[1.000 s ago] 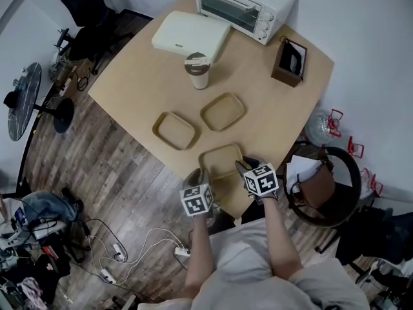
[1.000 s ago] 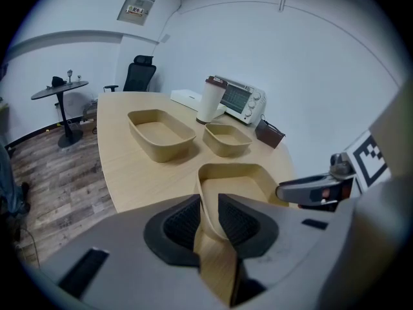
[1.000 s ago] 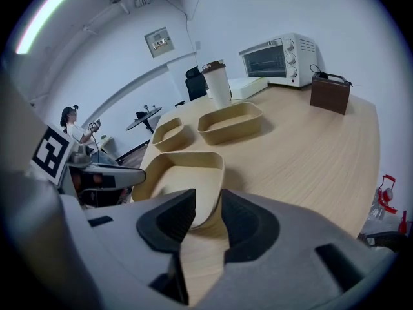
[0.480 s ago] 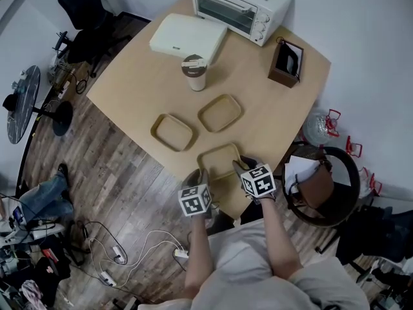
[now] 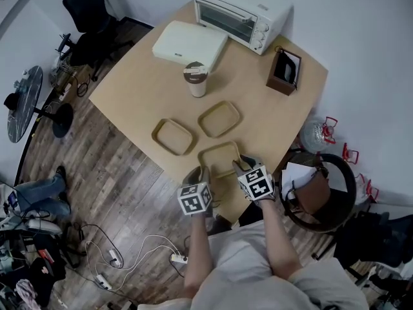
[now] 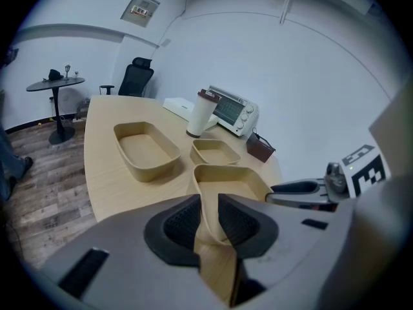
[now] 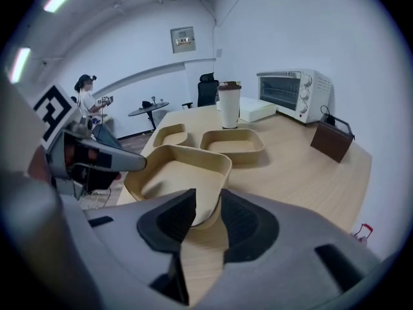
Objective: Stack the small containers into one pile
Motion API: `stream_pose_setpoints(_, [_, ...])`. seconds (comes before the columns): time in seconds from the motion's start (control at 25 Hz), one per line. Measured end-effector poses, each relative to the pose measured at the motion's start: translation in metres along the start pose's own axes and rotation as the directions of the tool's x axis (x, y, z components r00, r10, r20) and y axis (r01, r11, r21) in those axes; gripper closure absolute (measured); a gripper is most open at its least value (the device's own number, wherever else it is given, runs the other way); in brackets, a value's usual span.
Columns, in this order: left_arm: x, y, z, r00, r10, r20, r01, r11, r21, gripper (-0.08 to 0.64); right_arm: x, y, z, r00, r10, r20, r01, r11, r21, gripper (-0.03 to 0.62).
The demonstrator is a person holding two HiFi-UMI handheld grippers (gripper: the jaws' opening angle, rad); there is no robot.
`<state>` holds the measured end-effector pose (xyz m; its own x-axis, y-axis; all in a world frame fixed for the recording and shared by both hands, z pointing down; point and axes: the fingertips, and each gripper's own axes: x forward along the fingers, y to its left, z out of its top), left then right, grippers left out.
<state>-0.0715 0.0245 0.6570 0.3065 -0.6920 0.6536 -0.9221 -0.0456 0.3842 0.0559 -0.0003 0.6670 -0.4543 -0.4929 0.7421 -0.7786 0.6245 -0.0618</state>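
Observation:
Three tan rectangular containers are on the wooden table (image 5: 271,118). The nearest container (image 5: 219,157) sits at the table's near edge, with both grippers on it. My left gripper (image 5: 201,174) is shut on the wall at its near left corner (image 6: 208,205). My right gripper (image 5: 241,166) is shut on the wall at its near right corner (image 7: 205,202). A second container (image 5: 173,136) lies to the far left and the third container (image 5: 220,119) straight beyond. All three containers are hollow and hold nothing.
At the far side stand a travel cup (image 5: 197,79), a flat white box (image 5: 189,44), a toaster oven (image 5: 242,11) and a brown holder (image 5: 284,72). A chair with a brown bag (image 5: 317,189) stands right of the table's near corner. Cables lie on the floor (image 5: 110,173).
Both grippers have come up slightly, still holding the nearest container by its two near corners. The other containers have not moved.

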Motion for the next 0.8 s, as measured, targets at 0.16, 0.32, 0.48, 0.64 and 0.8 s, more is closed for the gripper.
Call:
stream_pose_setpoints(0.16, [0.0, -0.006, 0.016, 1.0, -0.003, 0.027, 0.003, 1.0, 0.005, 0.48, -0.004, -0.005, 0.01, 1.0, -0.016, -0.008, 0.016, 0.998, -0.06, 0.468])
stream_pose_setpoints(0.32, [-0.005, -0.011, 0.038, 0.998, -0.009, 0.061, 0.008, 1.0, 0.024, 0.48, -0.008, -0.013, 0.029, 0.999, -0.009, 0.044, 0.01, 1.0, -0.028, 0.469])
stream_pose_setpoints(0.48, [-0.008, -0.018, 0.061, 0.996, -0.017, 0.091, 0.013, 0.999, 0.042, 0.48, -0.007, -0.022, 0.048, 0.997, -0.026, 0.071, 0.03, 0.998, -0.057, 0.471])
stream_pose_setpoints(0.64, [-0.011, -0.019, 0.079, 0.993, -0.008, 0.121, 0.002, 0.999, 0.05, 0.48, -0.004, -0.027, 0.068, 0.995, -0.024, 0.097, 0.031, 0.997, -0.073, 0.471])
stream_pose_setpoints(0.8, [-0.008, -0.019, 0.09, 0.992, 0.006, 0.129, -0.012, 0.999, 0.047, 0.48, -0.001, -0.033, 0.082, 0.995, -0.008, 0.1, 0.016, 0.997, -0.077, 0.472])
